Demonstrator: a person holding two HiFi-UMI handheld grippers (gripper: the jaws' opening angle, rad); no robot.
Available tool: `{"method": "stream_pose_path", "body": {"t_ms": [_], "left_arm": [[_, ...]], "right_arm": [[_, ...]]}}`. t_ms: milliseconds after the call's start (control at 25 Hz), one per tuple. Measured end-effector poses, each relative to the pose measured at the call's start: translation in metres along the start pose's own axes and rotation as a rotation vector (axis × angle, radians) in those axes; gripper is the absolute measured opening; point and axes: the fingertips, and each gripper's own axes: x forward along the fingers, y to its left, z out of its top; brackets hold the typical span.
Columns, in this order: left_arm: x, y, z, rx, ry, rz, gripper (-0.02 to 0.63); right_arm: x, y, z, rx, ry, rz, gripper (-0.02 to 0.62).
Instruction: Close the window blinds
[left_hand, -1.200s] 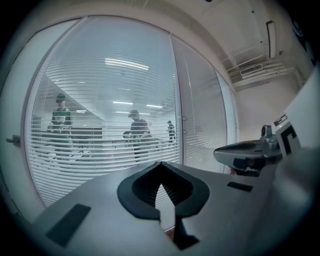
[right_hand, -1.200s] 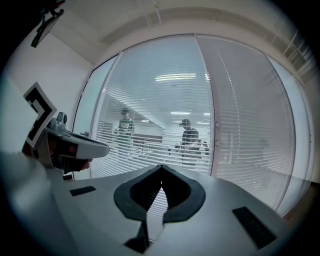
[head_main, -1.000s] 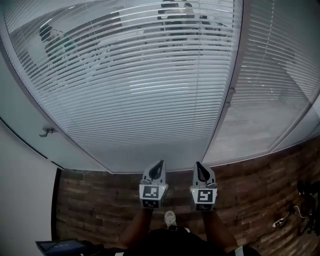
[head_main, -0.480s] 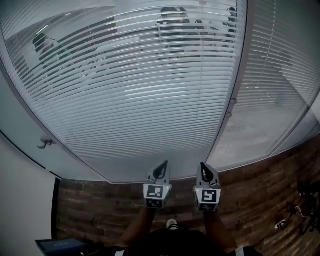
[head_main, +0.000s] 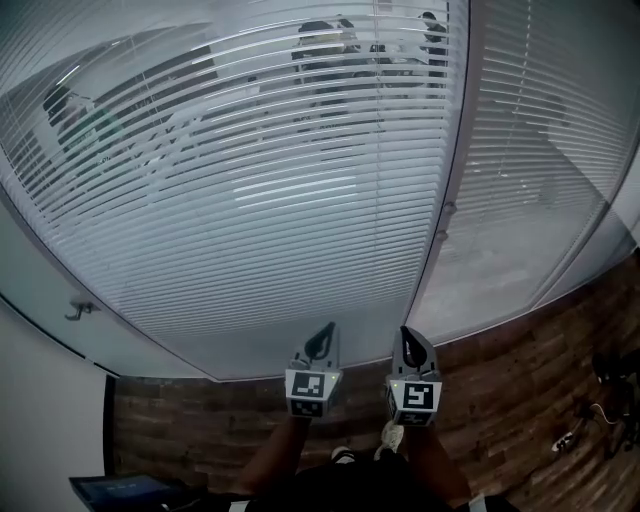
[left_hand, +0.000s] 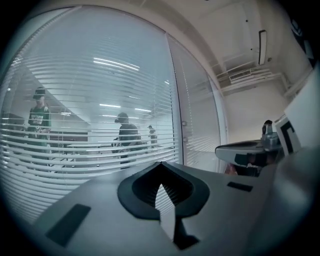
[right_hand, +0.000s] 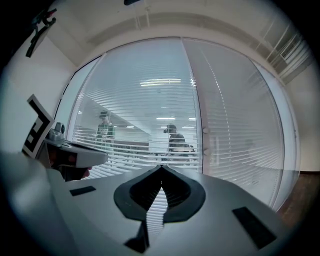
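- Head view: the grey plastic left gripper (head_main: 322, 335) and grey plastic right gripper (head_main: 408, 338) sit side by side at lower centre, over the brown wood-plank floor (head_main: 200, 430), both aimed at the glass. The white horizontal-slat window blinds (head_main: 270, 200) fill the upper frame, well apart from both tips. A pale upright frame post (head_main: 452, 190) separates them from a second slatted panel (head_main: 530, 180) on the right.
- Left gripper view: the left gripper's jaws meet at their tips with nothing between them. The blinds cover the left and centre, and figures behind the glass (left_hand: 125, 137) show between the slats. The right gripper lies at the right edge.
- Right gripper view: the right gripper's jaws are pressed together and empty. The blinds span the centre, with the left gripper at the left edge.
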Motion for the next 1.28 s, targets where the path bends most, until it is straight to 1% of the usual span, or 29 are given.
{"method": "stream_pose_path", "body": {"t_ms": [80, 160, 240, 320, 520, 720, 800, 960, 1120, 1280], "left_arm": [[0.01, -0.005, -0.004, -0.012, 0.007, -0.007, -0.005], [0.017, -0.009, -0.009, -0.023, 0.014, -0.002, -0.005], [0.025, -0.017, -0.01, -0.018, 0.018, 0.0, -0.005], [0.04, -0.027, -0.004, -0.012, 0.01, -0.003, -0.005], [0.068, -0.038, 0.024, -0.007, 0.009, 0.01, -0.005], [0.091, -0.043, 0.039, 0.005, 0.004, 0.045, -0.005], [0.1, -0.047, 0.039, 0.007, 0.021, 0.046, -0.005], [0.117, -0.059, 0.039, 0.003, 0.014, 0.052, -0.005], [0.132, -0.069, 0.032, 0.01, 0.029, 0.066, -0.005], [0.141, -0.079, 0.035, -0.001, 0.032, 0.077, -0.005]], "right_arm": [[0.002, -0.008, 0.004, 0.005, 0.01, -0.005, 0.002], [0.005, -0.016, 0.0, 0.001, 0.011, 0.0, 0.002], [0.01, -0.027, -0.005, 0.006, -0.009, 0.009, 0.002], [0.018, -0.041, -0.001, 0.016, -0.031, 0.017, 0.002], [0.038, -0.065, 0.013, 0.028, -0.029, 0.042, 0.002], [0.054, -0.088, 0.019, 0.054, -0.029, 0.062, 0.002], [0.06, -0.093, 0.017, 0.061, -0.028, 0.071, 0.002], [0.067, -0.108, 0.016, 0.063, -0.027, 0.082, 0.002], [0.074, -0.123, 0.016, 0.067, -0.036, 0.1, 0.002], [0.084, -0.134, 0.019, 0.063, -0.035, 0.125, 0.002]]}}
